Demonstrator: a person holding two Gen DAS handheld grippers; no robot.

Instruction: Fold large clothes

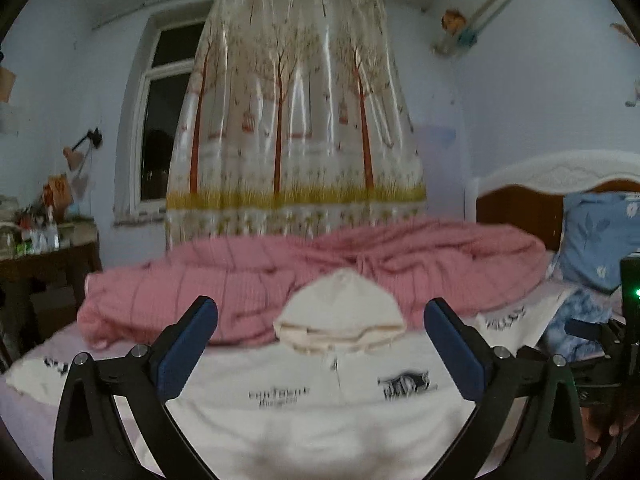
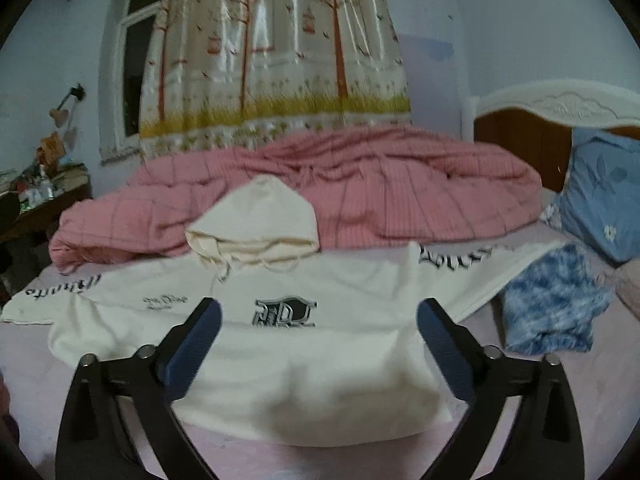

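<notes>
A cream hoodie (image 1: 312, 420) lies flat, front up, on the pink bed sheet, hood (image 1: 340, 312) pointing away, sleeves spread to both sides. It also shows in the right wrist view (image 2: 304, 352), with its hood (image 2: 256, 220) and black chest print (image 2: 284, 314). My left gripper (image 1: 320, 344) is open and empty, held above the hoodie's chest. My right gripper (image 2: 318, 344) is open and empty, held above the hoodie's lower body.
A rumpled pink quilt (image 2: 360, 188) lies behind the hoodie. A blue patterned cloth (image 2: 552, 300) and a blue pillow (image 2: 604, 196) lie at the right by the headboard (image 2: 552, 108). A cluttered side table (image 1: 44, 248) stands at the left. A curtain (image 1: 296, 120) hangs behind.
</notes>
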